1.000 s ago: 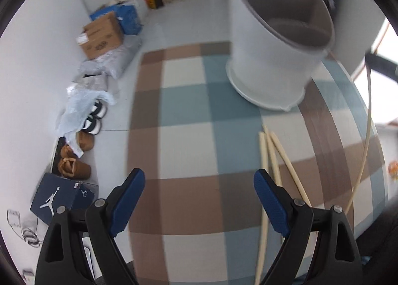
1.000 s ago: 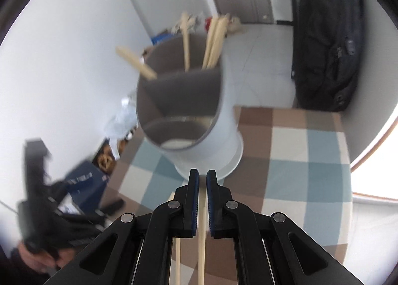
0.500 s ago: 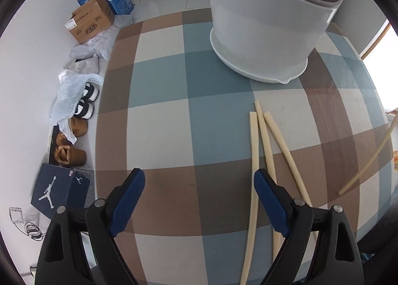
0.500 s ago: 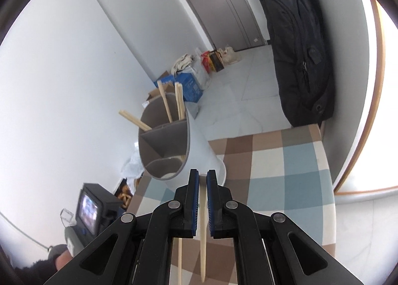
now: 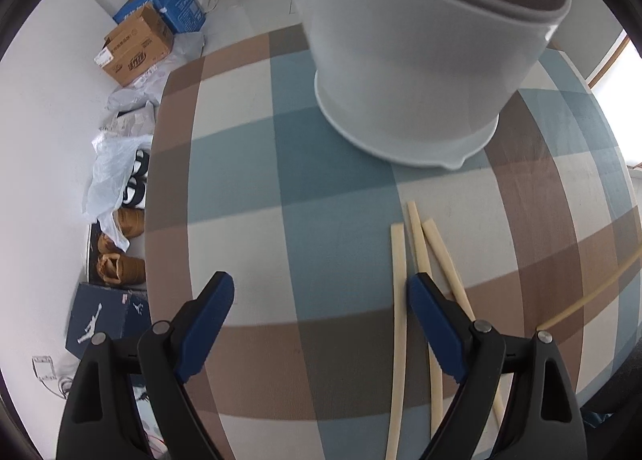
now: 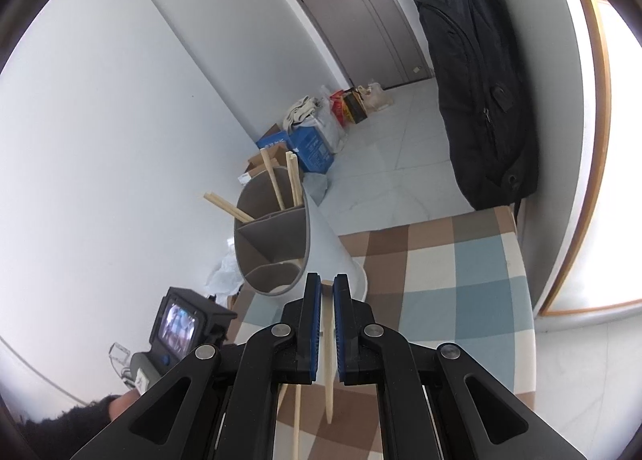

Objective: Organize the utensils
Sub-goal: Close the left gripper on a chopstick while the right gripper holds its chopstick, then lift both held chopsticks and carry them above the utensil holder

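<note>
A grey divided utensil holder [image 5: 421, 59] stands on the checked tablecloth [image 5: 281, 179]. Its far compartment holds several chopsticks [image 6: 293, 179]. Three loose chopsticks [image 5: 399, 291] lie side by side on the cloth below the holder. My left gripper [image 5: 321, 281] hangs open over the cloth, and its right finger [image 5: 431, 319] overlaps the loose chopsticks. My right gripper [image 6: 328, 281] is shut on one chopstick [image 6: 329, 359], held in the air in front of the holder [image 6: 281, 243]. That chopstick also shows as a slanted stick [image 5: 594, 291] at the right edge of the left wrist view.
Cardboard and blue boxes [image 5: 140, 47], a plastic bag and shoes [image 5: 128, 219] lie on the floor past the table's left edge. A black bag [image 6: 481, 99] hangs on the wall beside a door [image 6: 361, 11]. A person's hand holds the left gripper's camera unit [image 6: 180, 323].
The right gripper has drawn back and tilted up from the holder, still gripping its chopstick. The left gripper has sunk toward the cloth and come closer to the three loose chopsticks.
</note>
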